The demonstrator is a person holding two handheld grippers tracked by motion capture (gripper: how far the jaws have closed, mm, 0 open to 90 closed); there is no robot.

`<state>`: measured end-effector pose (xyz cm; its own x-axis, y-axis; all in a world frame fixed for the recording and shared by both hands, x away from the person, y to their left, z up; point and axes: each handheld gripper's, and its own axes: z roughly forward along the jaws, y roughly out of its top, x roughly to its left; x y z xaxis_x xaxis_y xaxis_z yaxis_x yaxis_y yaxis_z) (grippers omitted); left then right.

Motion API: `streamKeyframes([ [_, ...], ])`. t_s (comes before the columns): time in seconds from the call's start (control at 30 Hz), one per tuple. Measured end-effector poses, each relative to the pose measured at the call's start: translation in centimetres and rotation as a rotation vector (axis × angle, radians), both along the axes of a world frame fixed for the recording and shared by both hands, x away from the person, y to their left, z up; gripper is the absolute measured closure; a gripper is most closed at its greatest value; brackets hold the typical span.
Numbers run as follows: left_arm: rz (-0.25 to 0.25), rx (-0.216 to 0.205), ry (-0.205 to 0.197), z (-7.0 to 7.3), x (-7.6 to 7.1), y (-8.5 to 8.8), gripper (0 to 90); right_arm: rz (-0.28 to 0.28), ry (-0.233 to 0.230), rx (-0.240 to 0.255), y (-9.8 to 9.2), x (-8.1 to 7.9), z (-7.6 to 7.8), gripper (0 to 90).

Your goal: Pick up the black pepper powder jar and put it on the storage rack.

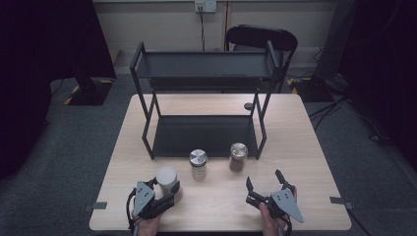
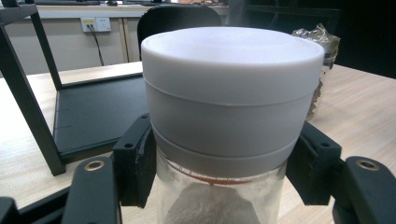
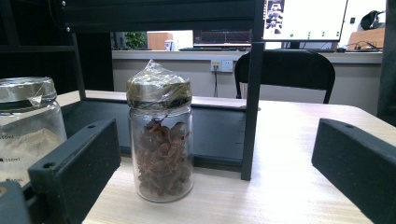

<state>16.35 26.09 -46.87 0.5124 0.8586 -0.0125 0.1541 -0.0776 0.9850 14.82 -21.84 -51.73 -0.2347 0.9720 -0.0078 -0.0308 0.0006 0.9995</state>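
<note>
A glass jar with a white lid [image 1: 166, 178] stands near the table's front left, holding pale powder. My left gripper [image 1: 169, 189] is shut on it. In the left gripper view the black pads [image 2: 135, 163] press on both sides of the jar [image 2: 232, 93] just under the lid. My right gripper [image 1: 263, 178] stands open at the front right with nothing between its fingers. Ahead of it stands a jar of brown dried pieces [image 3: 160, 149] with a foil-wrapped top [image 1: 238, 156]. A third jar with a silver lid [image 1: 198, 163] stands between the two.
A black two-level metal rack [image 1: 204, 73] stands on the wooden table [image 1: 295, 147] behind the jars; its lower shelf [image 1: 204, 135] is bare. One rack post [image 3: 250, 93] rises right of the brown jar. A black chair [image 1: 260, 37] is behind the table.
</note>
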Motion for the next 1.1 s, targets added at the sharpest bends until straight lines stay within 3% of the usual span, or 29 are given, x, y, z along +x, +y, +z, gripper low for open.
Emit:
streamKeyframes([
  [0.57,0.008,0.01,0.022,0.7,-0.1,-0.6,34.6,-0.001,0.0,0.0,0.0,0.0,0.0,0.0],
  [1.1,0.005,0.028,-0.012,1.7,-0.5,-0.7,34.6,-0.001,0.0,0.0,0.0,0.0,0.0,0.0],
])
